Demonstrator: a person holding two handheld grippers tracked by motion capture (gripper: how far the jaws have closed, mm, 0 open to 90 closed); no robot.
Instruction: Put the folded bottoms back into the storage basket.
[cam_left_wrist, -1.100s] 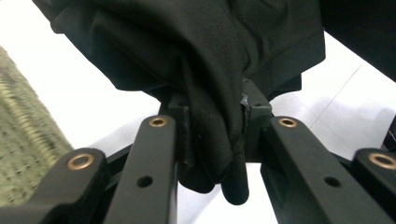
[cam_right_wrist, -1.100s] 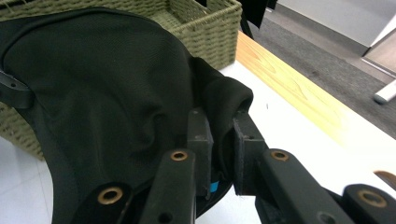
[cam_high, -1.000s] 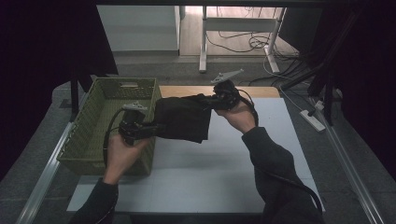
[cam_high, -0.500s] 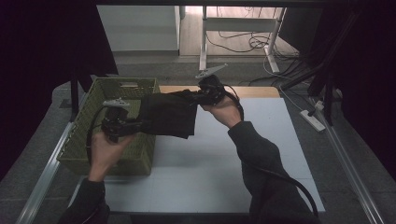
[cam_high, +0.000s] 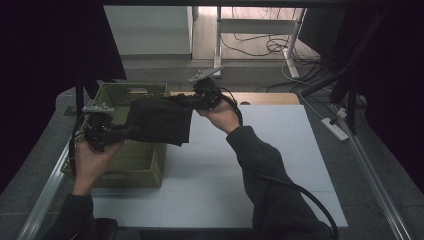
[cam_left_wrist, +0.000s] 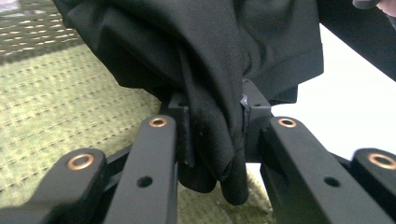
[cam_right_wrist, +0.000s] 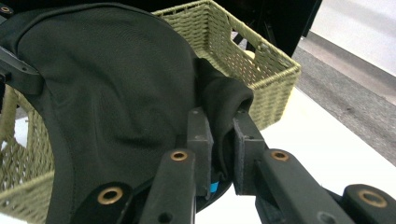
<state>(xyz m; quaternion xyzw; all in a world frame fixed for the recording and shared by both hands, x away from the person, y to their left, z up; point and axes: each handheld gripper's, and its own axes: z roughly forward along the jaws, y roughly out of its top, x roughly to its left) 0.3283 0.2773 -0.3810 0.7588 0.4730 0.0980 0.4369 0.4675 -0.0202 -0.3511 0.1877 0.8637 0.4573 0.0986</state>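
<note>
A folded black garment (cam_high: 161, 120) hangs stretched between my two grippers, over the right edge of a green woven basket (cam_high: 145, 162). My left gripper (cam_high: 127, 131) is shut on the garment's left side, over the basket. Bunched black cloth (cam_left_wrist: 219, 93) is clamped between its pads in the left gripper view. My right gripper (cam_high: 192, 101) is shut on the garment's far right corner, near the basket's back right corner. A fold of the cloth (cam_right_wrist: 223, 112) is pinched between its jaws in the right gripper view.
The basket (cam_right_wrist: 243, 51) stands at the left end of the white tabletop (cam_high: 240, 175). A wooden strip (cam_high: 265, 98) runs along the table's far edge. A metal rail (cam_high: 370, 165) borders the right side, with a power strip (cam_high: 336, 129) beside it.
Both hands have carried the black garment to the left, from above the table's middle to over the basket. Both grips have stayed on it.
</note>
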